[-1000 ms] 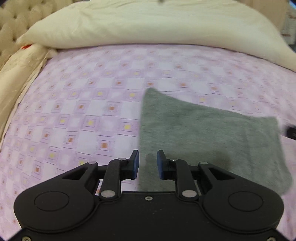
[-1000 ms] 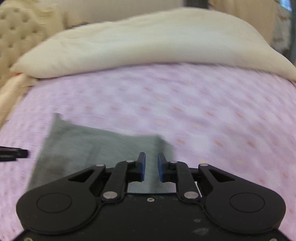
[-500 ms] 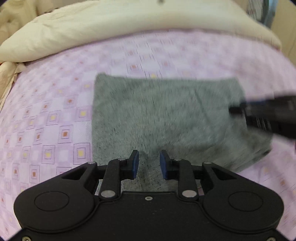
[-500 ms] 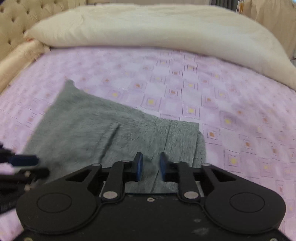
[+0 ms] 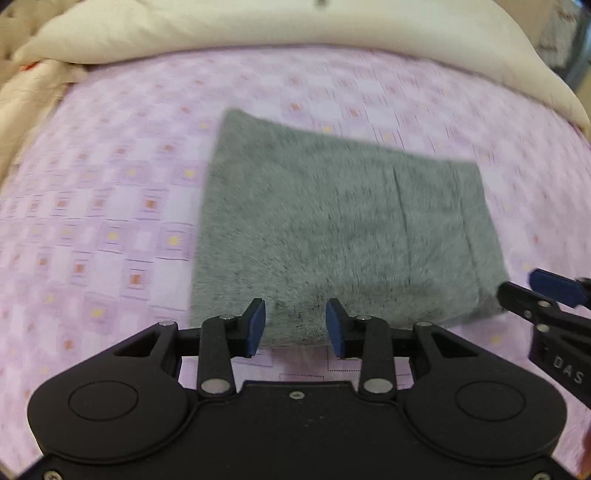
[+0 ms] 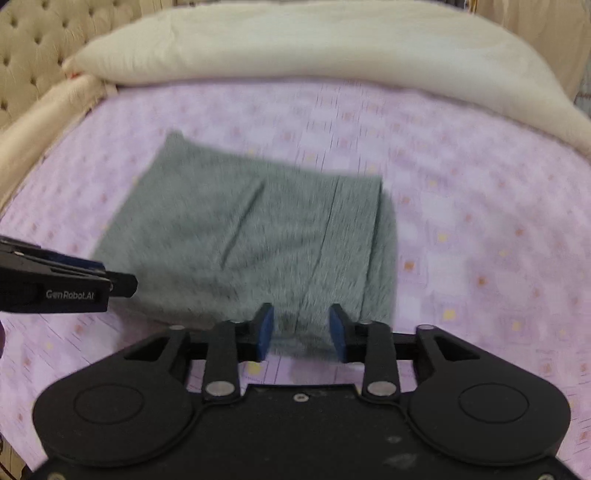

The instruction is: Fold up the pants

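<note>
The grey pants (image 5: 343,225) lie folded into a flat rectangle on the purple patterned bedsheet (image 5: 110,206). They also show in the right wrist view (image 6: 255,236). My left gripper (image 5: 295,325) is open and empty, hovering just before the fold's near edge. My right gripper (image 6: 301,332) is open and empty, at the near right corner of the fold. The right gripper's fingers (image 5: 532,295) enter the left wrist view from the right. The left gripper's fingers (image 6: 74,280) enter the right wrist view from the left.
A cream duvet (image 5: 280,29) lies heaped across the far side of the bed, seen also in the right wrist view (image 6: 314,48). A tufted beige headboard (image 6: 26,55) and cream bedding edge (image 5: 26,92) run along the left.
Both grippers have drawn back toward me and opened wider. The folded pants now lie whole in both views; the right gripper's fingers have left the fabric's right edge.
</note>
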A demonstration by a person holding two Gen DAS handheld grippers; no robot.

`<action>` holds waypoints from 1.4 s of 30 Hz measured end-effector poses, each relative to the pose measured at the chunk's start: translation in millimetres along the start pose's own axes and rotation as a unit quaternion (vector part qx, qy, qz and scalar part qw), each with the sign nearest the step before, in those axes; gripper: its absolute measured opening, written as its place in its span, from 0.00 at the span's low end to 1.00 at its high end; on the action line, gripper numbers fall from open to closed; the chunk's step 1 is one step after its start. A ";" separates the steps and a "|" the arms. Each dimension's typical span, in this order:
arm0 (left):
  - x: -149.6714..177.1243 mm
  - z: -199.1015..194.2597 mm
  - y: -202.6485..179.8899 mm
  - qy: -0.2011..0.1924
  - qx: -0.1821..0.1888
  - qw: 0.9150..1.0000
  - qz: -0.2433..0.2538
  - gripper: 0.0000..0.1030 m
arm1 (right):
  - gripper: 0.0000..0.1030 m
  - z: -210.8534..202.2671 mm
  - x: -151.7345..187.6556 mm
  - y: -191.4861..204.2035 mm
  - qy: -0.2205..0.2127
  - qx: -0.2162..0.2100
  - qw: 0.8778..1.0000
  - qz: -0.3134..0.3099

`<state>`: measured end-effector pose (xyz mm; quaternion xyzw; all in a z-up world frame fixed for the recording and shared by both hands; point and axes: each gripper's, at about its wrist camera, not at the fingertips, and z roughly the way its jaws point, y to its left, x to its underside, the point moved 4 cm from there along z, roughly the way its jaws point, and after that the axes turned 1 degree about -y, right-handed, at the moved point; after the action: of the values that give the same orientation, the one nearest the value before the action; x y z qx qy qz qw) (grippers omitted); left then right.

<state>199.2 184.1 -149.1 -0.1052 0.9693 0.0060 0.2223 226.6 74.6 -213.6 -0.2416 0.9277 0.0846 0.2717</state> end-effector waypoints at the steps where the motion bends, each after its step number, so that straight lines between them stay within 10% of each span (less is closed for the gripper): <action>1: -2.1 -12.4 0.6 -0.009 -0.007 1.000 -0.005 0.43 | 0.37 -10.6 -4.2 -0.1 -0.007 0.005 1.000 0.000; 14: 3.6 -85.8 -10.3 -0.039 -0.008 0.999 0.000 0.45 | 0.38 -107.3 -29.3 8.7 -0.059 -0.004 0.998 0.038; 42: 16.4 -105.3 10.0 -0.051 -0.016 0.999 -0.001 0.46 | 0.38 -132.9 -21.1 29.5 -0.076 -0.009 0.996 0.036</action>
<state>137.5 184.4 -61.7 -0.1095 0.9564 0.0267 0.2693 166.0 70.5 -90.0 -0.2031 0.9118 0.1209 0.3358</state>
